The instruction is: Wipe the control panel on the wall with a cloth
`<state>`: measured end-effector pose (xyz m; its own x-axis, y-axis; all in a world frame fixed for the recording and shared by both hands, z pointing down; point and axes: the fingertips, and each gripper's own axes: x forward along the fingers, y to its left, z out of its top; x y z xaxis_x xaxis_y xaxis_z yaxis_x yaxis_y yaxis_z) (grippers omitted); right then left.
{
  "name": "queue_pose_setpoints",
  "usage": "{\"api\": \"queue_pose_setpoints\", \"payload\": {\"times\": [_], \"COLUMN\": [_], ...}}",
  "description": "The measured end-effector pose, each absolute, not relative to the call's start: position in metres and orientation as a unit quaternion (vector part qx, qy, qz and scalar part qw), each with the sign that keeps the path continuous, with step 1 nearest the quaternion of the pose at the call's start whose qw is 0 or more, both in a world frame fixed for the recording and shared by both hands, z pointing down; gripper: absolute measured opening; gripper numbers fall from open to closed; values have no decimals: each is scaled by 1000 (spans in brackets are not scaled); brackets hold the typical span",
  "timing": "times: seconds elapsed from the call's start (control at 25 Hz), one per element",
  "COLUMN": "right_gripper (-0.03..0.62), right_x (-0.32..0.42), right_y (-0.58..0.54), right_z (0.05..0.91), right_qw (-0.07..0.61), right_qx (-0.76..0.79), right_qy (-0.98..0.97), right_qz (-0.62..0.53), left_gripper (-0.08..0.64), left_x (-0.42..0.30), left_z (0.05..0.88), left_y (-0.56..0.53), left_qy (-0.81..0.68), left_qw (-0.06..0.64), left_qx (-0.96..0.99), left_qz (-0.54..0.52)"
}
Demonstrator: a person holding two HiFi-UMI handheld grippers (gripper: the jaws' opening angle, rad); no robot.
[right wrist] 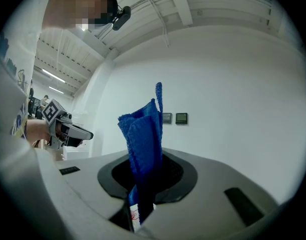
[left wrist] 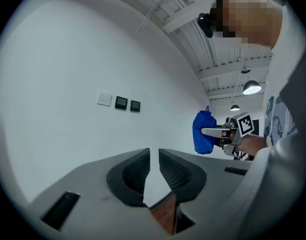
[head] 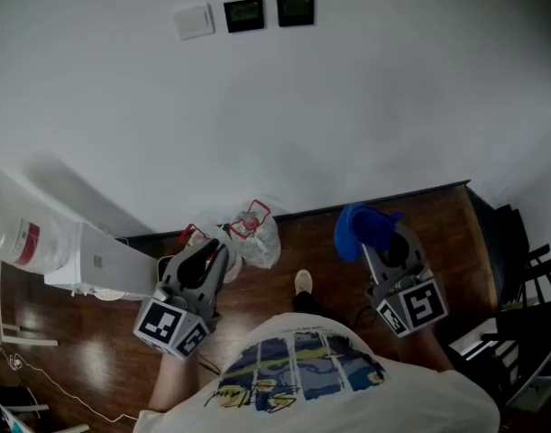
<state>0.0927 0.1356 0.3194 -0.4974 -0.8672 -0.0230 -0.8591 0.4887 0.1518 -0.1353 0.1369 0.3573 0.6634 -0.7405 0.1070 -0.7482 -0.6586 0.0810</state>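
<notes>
right tongs (right wrist: pixel 142 171) clamped on the blue cloth (right wrist: pixel 142 129); the cloth sticks up out of the jaws, centre of the right gripper view. left tongs (left wrist: pixel 154 171) barely parted, narrow gap, nothing in it. Two dark control panels (head: pixel 244 14) on the wall (head: pixel 365 106), top centre of head view, white switch (head: pixel 194 21) just left of them. Both tongs sit low in frame, well apart from the panels.

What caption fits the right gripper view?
Right claw clamps a blue cloth, facing two dark wall panels.
</notes>
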Motion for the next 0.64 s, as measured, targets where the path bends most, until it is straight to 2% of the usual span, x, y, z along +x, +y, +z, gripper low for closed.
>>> {"api": "queue_pose_setpoints", "payload": {"times": [0.4,0.64], "right_gripper": [83,83], "right_x": [79,71], "right_y": [144,142], "right_z": [328,322], "right_qw": [35,35], "right_qx": [499,485], "right_qy": [-864,-869], "right_qz": [-55,-86], "left_gripper": [34,34], "left_x": [-140,-143], "left_z": [363,365], "left_y": [143,142], "left_qy": [-408,-410], "left_qw": [58,60], "left_qx": [910,909], "left_qz": [39,39]}}
